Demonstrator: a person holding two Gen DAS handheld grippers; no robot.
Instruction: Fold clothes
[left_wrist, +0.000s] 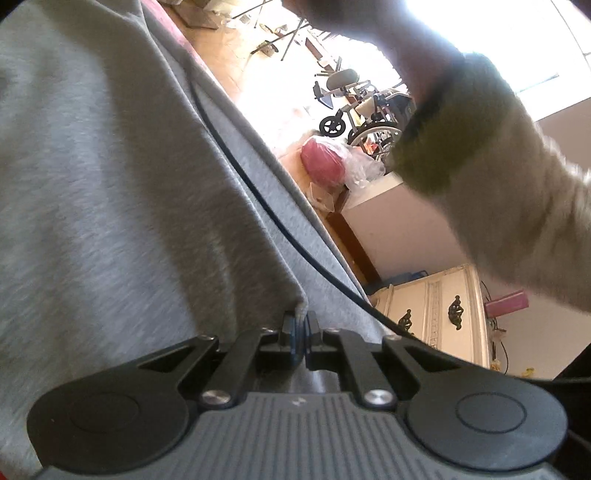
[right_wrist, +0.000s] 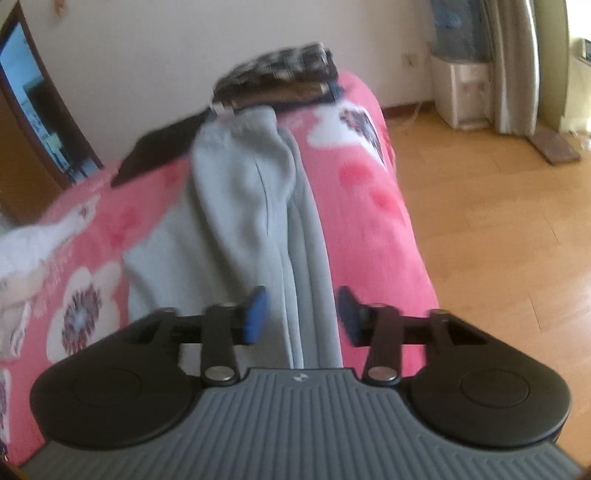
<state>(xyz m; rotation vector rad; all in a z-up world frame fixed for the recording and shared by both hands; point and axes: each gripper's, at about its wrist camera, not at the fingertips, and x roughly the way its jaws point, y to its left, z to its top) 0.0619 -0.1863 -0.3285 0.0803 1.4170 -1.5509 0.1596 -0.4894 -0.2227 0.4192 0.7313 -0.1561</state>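
A grey sweat garment (left_wrist: 110, 184) fills the left wrist view, with a thin dark cord (left_wrist: 258, 206) running across it. My left gripper (left_wrist: 301, 321) is shut on a corner of this grey cloth, which hangs up from the pads. In the right wrist view the same grey garment (right_wrist: 240, 192) lies lengthwise on a pink flowered blanket (right_wrist: 369, 206). My right gripper (right_wrist: 301, 314) stands open above its near end, blue pads apart, with the cloth below the gap and not pinched. A person's sleeved forearm (left_wrist: 498, 177) crosses the upper right of the left wrist view.
A stack of folded dark and patterned clothes (right_wrist: 280, 77) sits at the blanket's far end, with a black item (right_wrist: 159, 147) beside it. White cloth (right_wrist: 29, 247) lies at left. Wooden floor (right_wrist: 480, 221) drops off to the right. A cream dresser (left_wrist: 443, 310) and a wheelchair (left_wrist: 369, 114) stand beyond.
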